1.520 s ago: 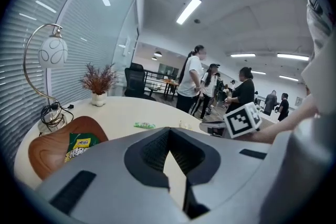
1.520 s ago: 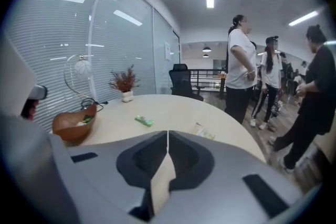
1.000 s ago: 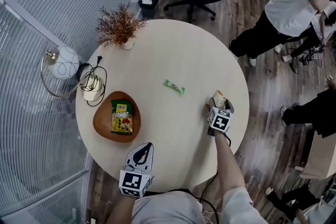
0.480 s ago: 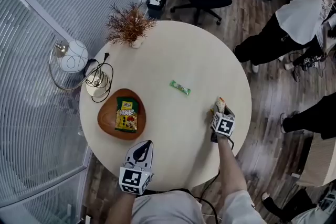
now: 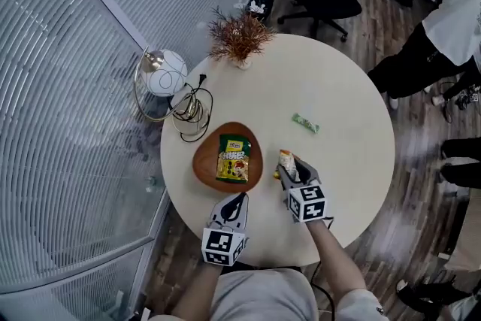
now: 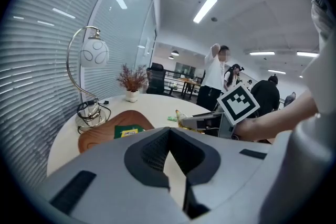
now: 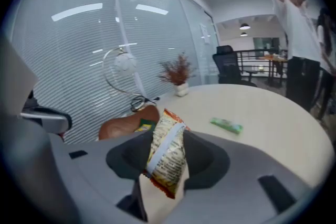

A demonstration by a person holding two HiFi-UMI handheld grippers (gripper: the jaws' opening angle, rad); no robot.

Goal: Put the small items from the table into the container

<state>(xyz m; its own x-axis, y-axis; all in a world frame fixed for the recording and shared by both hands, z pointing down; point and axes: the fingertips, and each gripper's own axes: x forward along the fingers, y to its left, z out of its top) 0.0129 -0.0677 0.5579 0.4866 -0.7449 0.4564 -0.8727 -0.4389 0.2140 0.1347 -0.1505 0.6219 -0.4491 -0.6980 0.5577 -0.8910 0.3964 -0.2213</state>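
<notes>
No legible text, print on the green packet blurred, snack bag lettering too small

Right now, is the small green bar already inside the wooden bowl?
No, the small green bar lies on the table, apart from the wooden bowl.

I'm getting soft, even light from a ceiling strip at one o'clock; both gripper views are bending, darkening at their rims, blurring up close.
</notes>
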